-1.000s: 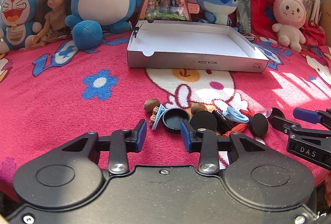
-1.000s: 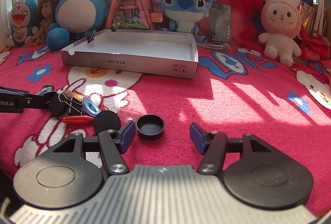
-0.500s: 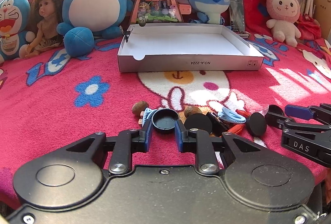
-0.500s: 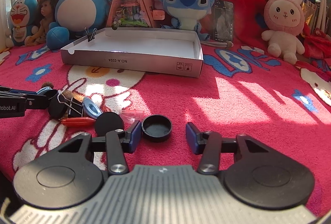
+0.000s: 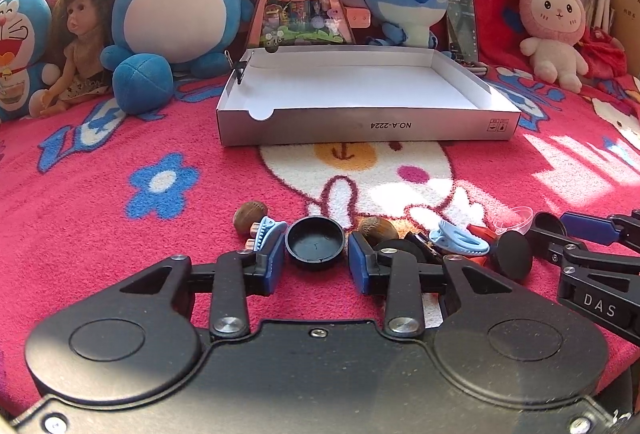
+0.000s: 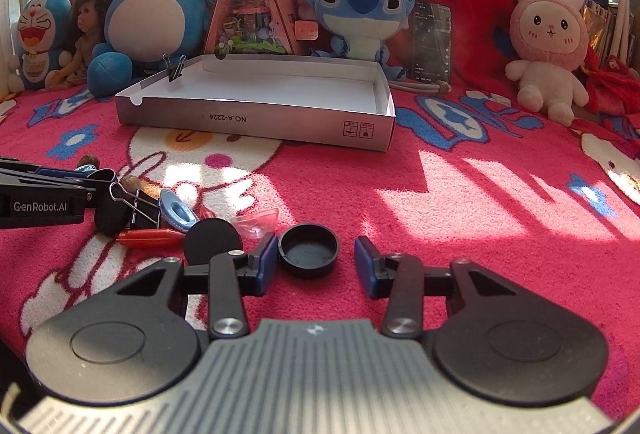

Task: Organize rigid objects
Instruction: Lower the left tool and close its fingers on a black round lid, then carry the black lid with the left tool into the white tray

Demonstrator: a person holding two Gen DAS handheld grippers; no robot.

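Left gripper (image 5: 316,261) jaws opening, a black cap (image 5: 315,242) between them, no clear pad contact. Right gripper (image 6: 316,261) jaws closing around a 2nd black cap (image 6: 309,249), left pad touching. Both caps lie on the red blanket (image 6: 460,218), in front of the white box (image 6: 256,121).

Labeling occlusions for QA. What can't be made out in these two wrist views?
- Left wrist view: the pile behind the left gripper; its right finger covers part of the binder clip and a black disc.
- Right wrist view: left gripper hides the black cap it straddles.
- Right wrist view: transparent piece, too faint to identify.
- White box floor near its front wall, hidden in both views.
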